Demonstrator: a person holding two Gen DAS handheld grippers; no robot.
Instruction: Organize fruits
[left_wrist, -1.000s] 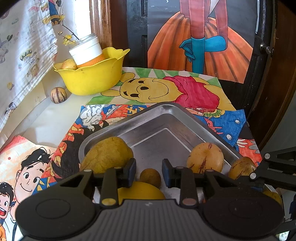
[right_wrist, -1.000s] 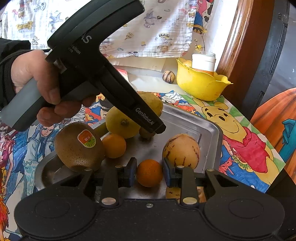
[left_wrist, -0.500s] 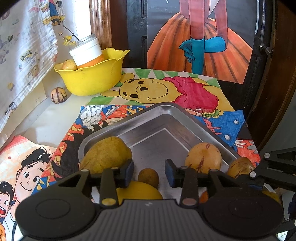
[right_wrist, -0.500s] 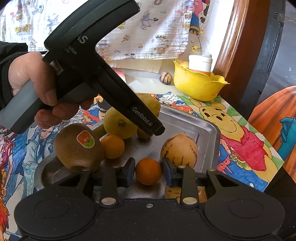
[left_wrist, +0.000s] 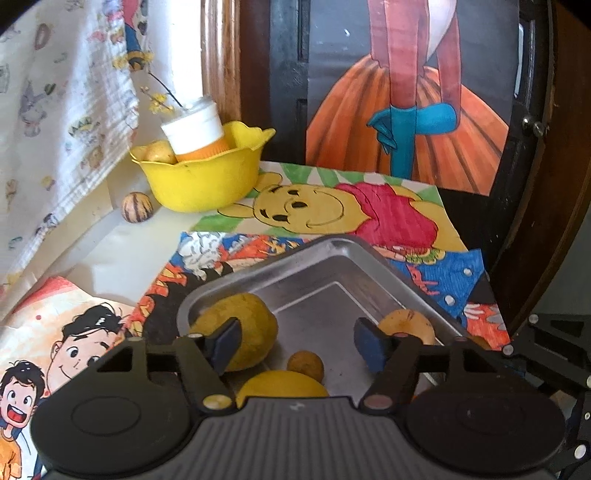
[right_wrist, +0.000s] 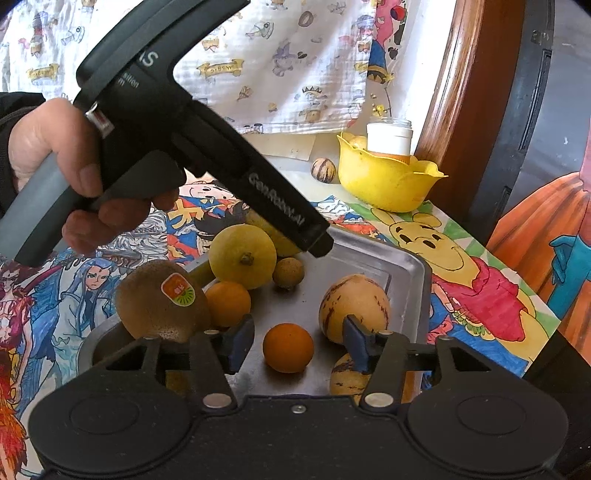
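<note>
Fingers (right_wrist: 242, 341) astride orange (right_wrist: 288, 348), right-view only

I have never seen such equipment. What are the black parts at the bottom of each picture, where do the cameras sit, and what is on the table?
No robot here: a person holds a two-finger gripper in each hand, and each gripper carries a camera looking forward along its fingers. The left gripper and right gripper are both open and hold nothing. The right camera also shows the left hand gripping its tool. On the table, a metal tray holds a kiwi, two oranges, one right ahead, a yellow round fruit, a small brown fruit and striped yellow fruits. Behind stands a yellow bowl with a white-capped jar inside.
</note>
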